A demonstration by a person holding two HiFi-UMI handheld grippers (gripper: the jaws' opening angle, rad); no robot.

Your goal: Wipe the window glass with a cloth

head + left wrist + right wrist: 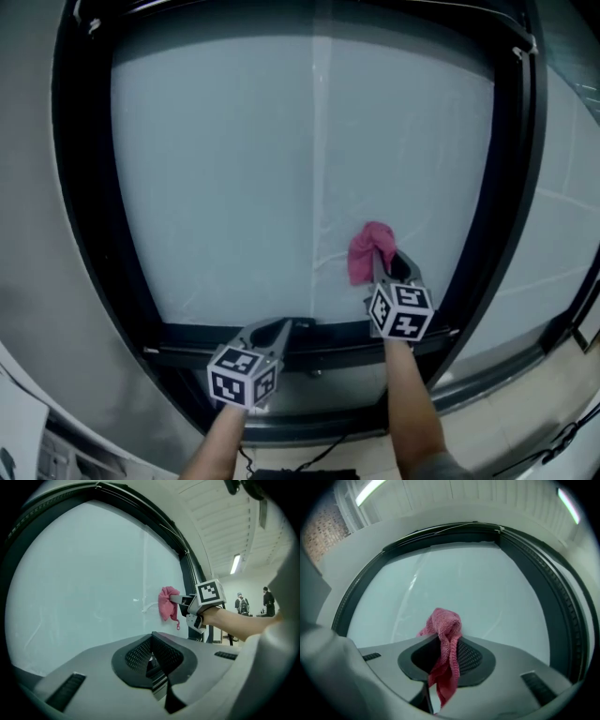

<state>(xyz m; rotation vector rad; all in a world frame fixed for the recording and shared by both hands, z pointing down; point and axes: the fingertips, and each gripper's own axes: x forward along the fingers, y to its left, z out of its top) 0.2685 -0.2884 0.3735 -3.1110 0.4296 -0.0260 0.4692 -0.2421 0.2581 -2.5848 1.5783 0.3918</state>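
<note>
Right of the window frame (191,571), two people (242,605) are standing, too small to make out. Part of the pink cloth (446,625) is hiding inside the right gripper (440,644).

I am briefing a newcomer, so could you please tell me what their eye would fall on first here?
The pink cloth stands out first, clamped in the right gripper and held against the pale window glass, low and right of its middle. The left gripper sits shut and empty by the dark bottom frame.

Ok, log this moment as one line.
right hand-held gripper shut on pink cloth against window glass | left hand-held gripper shut, empty, near bottom frame
</note>
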